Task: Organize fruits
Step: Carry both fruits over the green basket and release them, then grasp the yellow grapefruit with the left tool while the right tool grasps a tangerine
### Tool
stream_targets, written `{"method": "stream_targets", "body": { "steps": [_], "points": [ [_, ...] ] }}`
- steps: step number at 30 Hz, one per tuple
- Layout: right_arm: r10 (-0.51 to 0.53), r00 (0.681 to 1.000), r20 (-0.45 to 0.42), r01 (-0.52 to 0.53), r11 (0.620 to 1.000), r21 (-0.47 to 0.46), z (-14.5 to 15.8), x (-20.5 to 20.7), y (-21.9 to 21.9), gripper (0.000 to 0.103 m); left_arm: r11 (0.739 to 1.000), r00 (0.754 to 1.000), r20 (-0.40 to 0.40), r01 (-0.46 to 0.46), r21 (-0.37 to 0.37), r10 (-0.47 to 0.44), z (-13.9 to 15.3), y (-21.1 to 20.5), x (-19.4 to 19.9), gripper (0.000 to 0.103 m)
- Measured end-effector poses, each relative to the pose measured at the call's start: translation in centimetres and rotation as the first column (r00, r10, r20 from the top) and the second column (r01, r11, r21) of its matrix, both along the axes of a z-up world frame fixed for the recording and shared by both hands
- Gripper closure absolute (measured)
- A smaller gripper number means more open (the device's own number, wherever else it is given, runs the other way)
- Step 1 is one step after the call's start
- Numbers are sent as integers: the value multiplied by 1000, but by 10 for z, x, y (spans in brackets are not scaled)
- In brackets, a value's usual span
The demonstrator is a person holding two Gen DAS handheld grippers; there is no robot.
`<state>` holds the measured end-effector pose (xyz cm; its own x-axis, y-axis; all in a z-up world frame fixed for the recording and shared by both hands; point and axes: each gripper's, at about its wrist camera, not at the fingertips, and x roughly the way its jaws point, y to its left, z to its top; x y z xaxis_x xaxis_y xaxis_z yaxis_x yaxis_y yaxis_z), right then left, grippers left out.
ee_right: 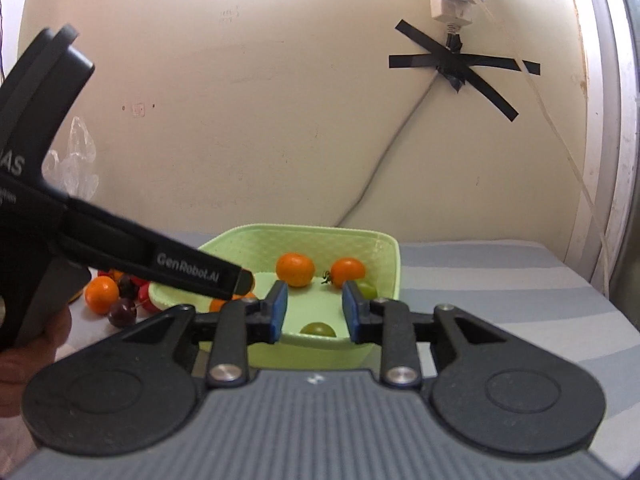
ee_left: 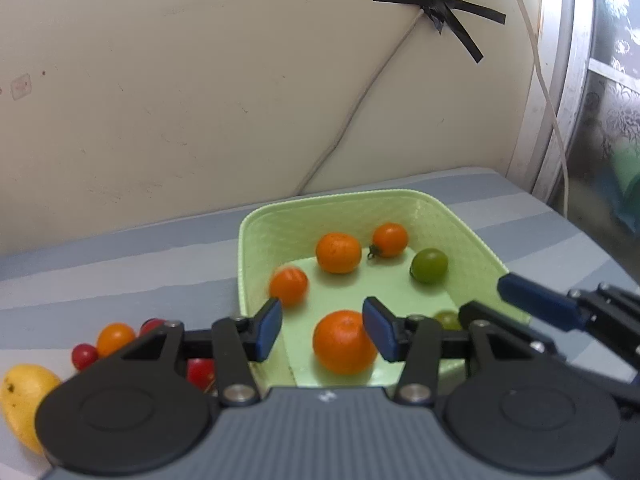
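- Just beyond the left gripper point(ee_left: 322, 330), a green basket point(ee_left: 460, 220) collects the sorted fruit, and the jaws stand apart, gripping nothing
- Under those jaws lies an orange mandarin point(ee_left: 344, 342), round and glossy, likely just dropped
- The right gripper point(ee_right: 314, 308) is empty, jaws slightly parted, over the basket's near rim
- Left of the basket, cherries point(ee_left: 84, 356) and a yellow mango point(ee_left: 24, 396) wait unsorted

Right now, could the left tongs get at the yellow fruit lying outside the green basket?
Probably yes, after swinging over. The left tongs hang open over the green basket, aimed away from the yellow fruit. It lies alone on the striped cloth, nothing on top, cherries just beside.
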<state>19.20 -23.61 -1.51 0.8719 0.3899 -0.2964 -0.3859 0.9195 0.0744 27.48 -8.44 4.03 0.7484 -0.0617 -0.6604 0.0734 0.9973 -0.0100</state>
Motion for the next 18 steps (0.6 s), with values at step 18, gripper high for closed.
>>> {"method": "stream_targets", "body": {
  "steps": [18],
  "points": [
    [-36, 995, -89, 46, 992, 121, -6, -74, -17, 62, 998, 997, 68, -46, 48, 42, 10, 26, -112, 53]
  ]
}}
